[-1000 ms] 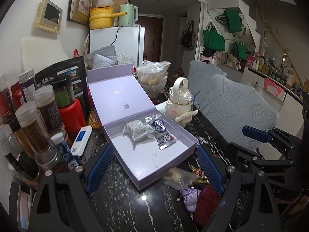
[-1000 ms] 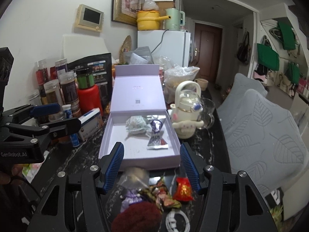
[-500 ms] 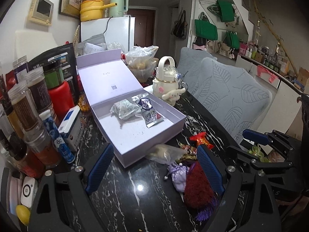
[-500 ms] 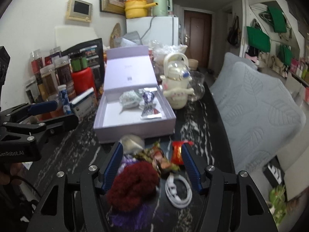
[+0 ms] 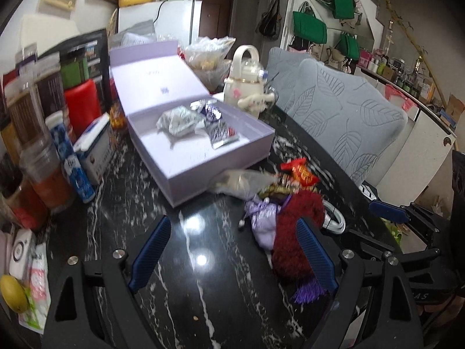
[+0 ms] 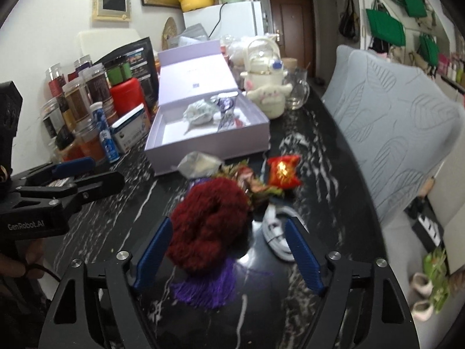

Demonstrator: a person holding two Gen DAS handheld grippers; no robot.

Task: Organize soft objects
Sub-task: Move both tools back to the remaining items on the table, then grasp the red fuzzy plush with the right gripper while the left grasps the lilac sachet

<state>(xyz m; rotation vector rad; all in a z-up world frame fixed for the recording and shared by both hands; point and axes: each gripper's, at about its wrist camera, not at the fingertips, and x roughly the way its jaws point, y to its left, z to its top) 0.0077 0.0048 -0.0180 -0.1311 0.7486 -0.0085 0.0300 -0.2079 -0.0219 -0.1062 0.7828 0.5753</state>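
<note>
- Nearby, the right tool (image 6: 228, 254) hangs with its blue pads wide apart around the fuzzy dark-red knitted bundle (image 6: 209, 224); whether they touch it I cannot tell.
- Left tool (image 5: 232, 254) is spread apart over a bare patch of the black marbled tabletop (image 5: 174, 232).
- Beyond the bundle lie a small lilac drawstring pouch (image 5: 263, 221), a clear plastic sachet (image 6: 197, 165) and a red foil packet (image 6: 283, 171).
- Farther off stands the open lavender cardboard box (image 5: 203, 157), near wall close to the sachet.
- Jars (image 6: 81, 110) crowd the left edge; a white coiled cable (image 6: 274, 232) lies right.
</note>
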